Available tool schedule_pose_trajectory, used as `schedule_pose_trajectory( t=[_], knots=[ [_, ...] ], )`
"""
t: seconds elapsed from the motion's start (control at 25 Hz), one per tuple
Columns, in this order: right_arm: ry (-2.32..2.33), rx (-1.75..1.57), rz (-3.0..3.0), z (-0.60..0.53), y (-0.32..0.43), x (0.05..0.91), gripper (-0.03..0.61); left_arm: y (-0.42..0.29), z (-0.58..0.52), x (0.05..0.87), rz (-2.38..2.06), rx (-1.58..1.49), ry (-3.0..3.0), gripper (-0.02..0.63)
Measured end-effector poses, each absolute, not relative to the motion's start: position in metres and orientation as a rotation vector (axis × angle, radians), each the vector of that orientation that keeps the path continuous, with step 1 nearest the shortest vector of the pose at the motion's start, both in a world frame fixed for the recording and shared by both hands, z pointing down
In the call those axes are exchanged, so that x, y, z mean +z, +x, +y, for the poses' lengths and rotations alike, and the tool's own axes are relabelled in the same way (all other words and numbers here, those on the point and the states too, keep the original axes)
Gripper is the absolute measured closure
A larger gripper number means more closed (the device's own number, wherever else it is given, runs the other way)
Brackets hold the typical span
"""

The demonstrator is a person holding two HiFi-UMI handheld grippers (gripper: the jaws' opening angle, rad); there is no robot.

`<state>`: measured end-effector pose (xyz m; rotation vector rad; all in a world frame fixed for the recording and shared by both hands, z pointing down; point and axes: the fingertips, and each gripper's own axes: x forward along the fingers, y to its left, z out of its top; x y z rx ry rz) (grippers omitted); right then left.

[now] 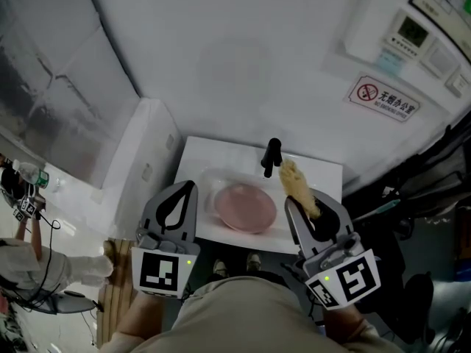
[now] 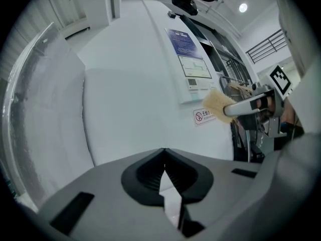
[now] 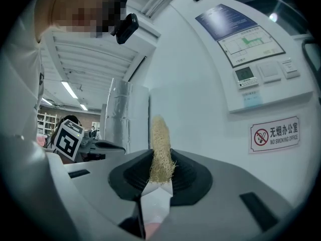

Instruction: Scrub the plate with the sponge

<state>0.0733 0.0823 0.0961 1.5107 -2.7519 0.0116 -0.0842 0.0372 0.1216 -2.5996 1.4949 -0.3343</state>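
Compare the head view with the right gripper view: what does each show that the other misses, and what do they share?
Only the head view: the pink plate in the white sink, by the black faucet. Only the right gripper view: the ceiling lights and the black camera on the person's head. Both: the sponge shut in the right gripper, the no-smoking sign, the left gripper.

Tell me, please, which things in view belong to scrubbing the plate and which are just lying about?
For the job: pink plate in the sink; sponge, clamped in the right gripper; left gripper, shut and empty.
Just about: black tap; no-smoking sign; wall control panel.
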Motion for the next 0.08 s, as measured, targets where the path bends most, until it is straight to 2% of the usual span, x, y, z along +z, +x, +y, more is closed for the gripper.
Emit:
schedule_pose_trajectory(
  t=[0.08],
  knots=[
    [1.516, 0.016, -2.749, 0.08, 0.0729, 0.0978, 0.493, -0.0851, 0.0351, 0.1233, 1.496, -0.338, -2.601, 0.607]
  ],
)
